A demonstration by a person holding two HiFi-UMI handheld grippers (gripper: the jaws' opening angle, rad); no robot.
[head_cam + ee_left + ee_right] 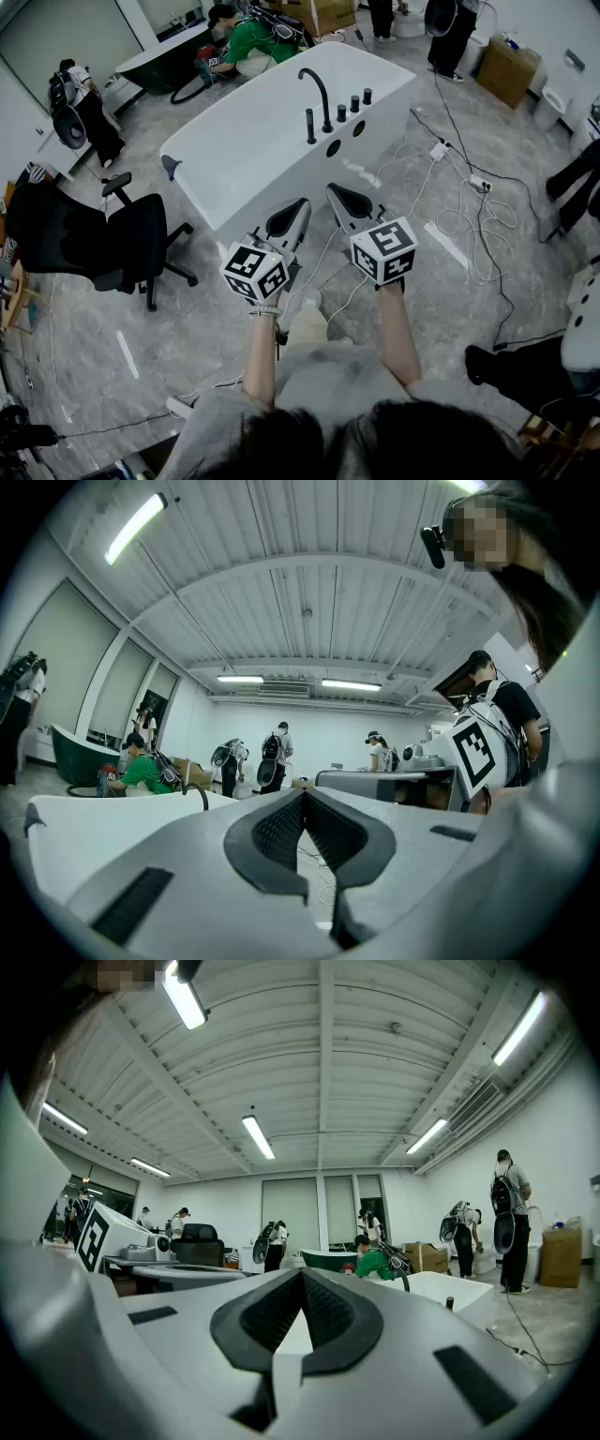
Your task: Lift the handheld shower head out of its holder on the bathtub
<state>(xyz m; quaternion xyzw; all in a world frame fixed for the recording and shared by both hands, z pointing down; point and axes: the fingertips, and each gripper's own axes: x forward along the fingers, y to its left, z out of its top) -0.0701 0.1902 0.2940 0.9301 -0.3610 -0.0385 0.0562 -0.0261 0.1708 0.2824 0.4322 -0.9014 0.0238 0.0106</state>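
Observation:
The white bathtub (244,159) stands on the grey floor ahead of me. On its far rim are a black arched faucet (319,92), a slim black handheld shower head (310,127) upright in its holder, and three black knobs (354,103). My left gripper (300,204) and right gripper (334,191) are held level side by side, short of the tub's near wall. Both are shut and empty. The left gripper view shows meeting jaw tips (303,794) and the faucet (199,795) beyond. The right gripper view shows the same jaw stance (301,1272), with the tub (450,1293) to the right.
A black office chair (141,244) stands left of the tub. White cables and a power strip (469,211) lie on the floor to the right. A person in green (246,42) crouches behind the tub near a dark green tub (169,61). A cardboard box (508,70) sits far right.

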